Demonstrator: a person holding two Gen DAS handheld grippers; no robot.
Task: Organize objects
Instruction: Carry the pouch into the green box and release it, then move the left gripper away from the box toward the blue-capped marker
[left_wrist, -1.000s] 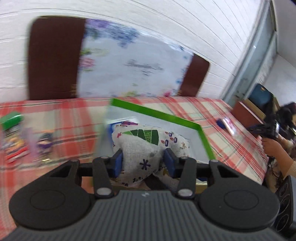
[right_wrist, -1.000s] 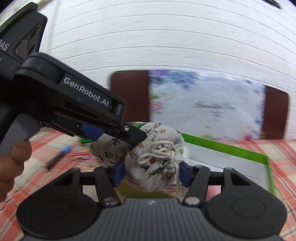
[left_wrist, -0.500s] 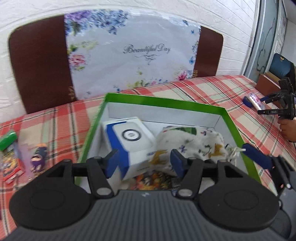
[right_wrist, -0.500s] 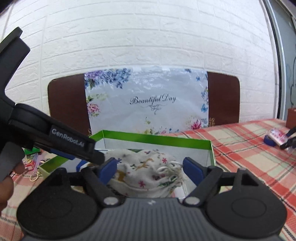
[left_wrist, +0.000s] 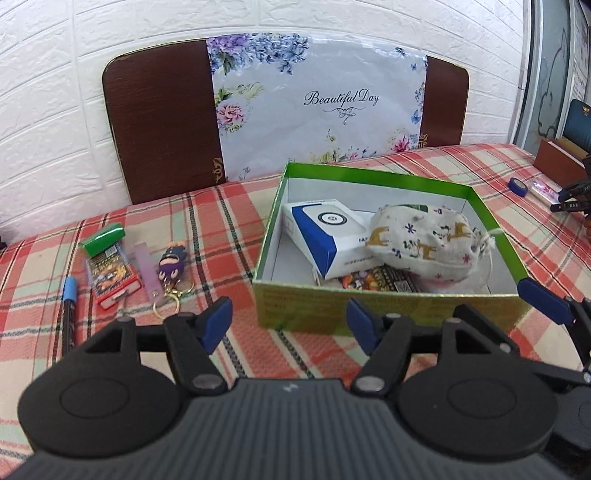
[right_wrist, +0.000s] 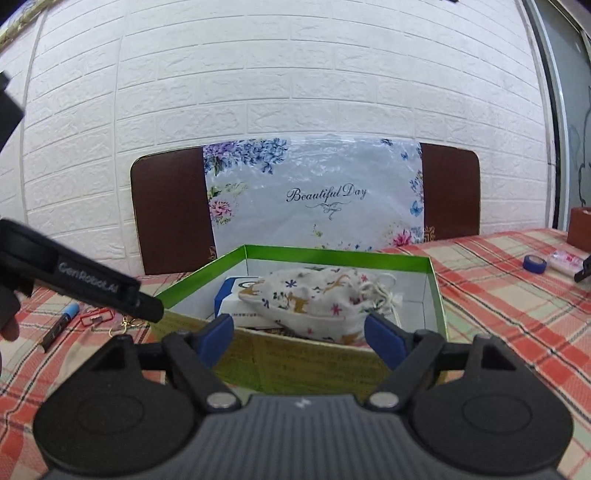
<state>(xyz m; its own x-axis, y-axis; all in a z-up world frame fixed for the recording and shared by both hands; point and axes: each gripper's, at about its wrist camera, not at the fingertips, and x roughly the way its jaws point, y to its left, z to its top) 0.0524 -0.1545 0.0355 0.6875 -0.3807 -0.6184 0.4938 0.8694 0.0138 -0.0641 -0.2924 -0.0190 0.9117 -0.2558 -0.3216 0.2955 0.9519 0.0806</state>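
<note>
The patterned drawstring pouch (left_wrist: 424, 240) lies inside the green box (left_wrist: 388, 306) on the checked table (left_wrist: 229, 221), leaning on a blue-and-white carton (left_wrist: 321, 236) beside it, with a colourful flat packet partly under both. The left gripper (left_wrist: 290, 319) hovers in front of the box's near wall, its jaws opening with nothing between them. The right gripper (right_wrist: 299, 334) stands just short of the same wall, jaws wide and empty, the pouch beyond them inside the box. Left of the box lie a blue-capped marker (left_wrist: 68, 310), a green eraser (left_wrist: 103, 238), a red-edged card packet (left_wrist: 110, 273) and a doll keychain (left_wrist: 170, 264).
</note>
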